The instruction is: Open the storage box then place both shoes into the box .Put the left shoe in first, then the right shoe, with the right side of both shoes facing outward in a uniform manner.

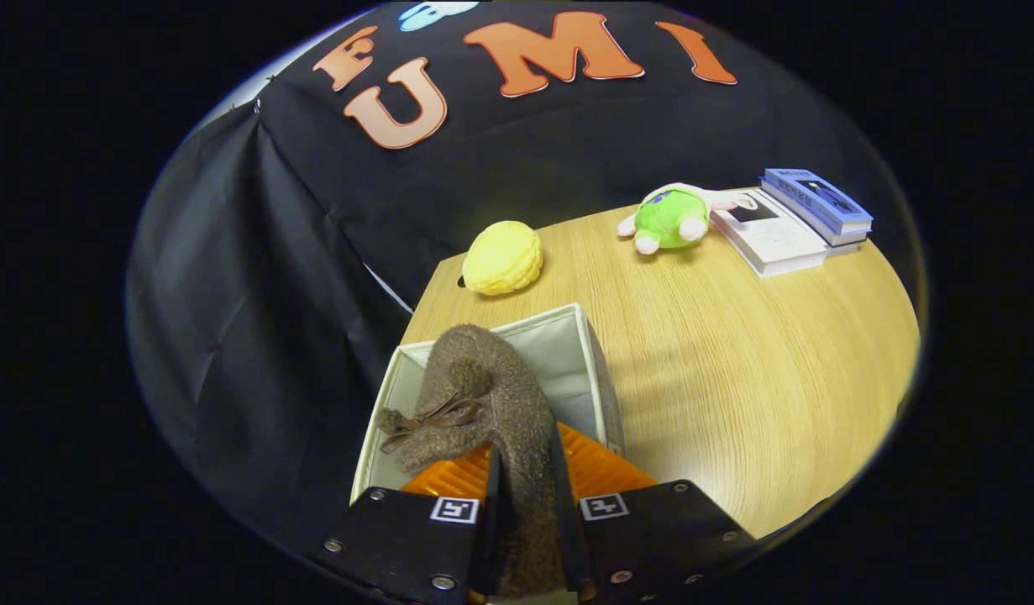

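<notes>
My gripper is shut on a fuzzy brown shoe with small pom-poms and a brown bow on top. Both fingers press on its sides near the heel. The shoe hangs toe-forward over an open storage box with pale fabric walls and a light lining. The box stands on the near left corner of the wooden table, right under my fingers. The floor of the box is mostly hidden behind the shoe.
A yellow round plush lies beyond the box near the table's left edge. Farther off sits a green plush toy, with a white book and a stack of blue books beside it.
</notes>
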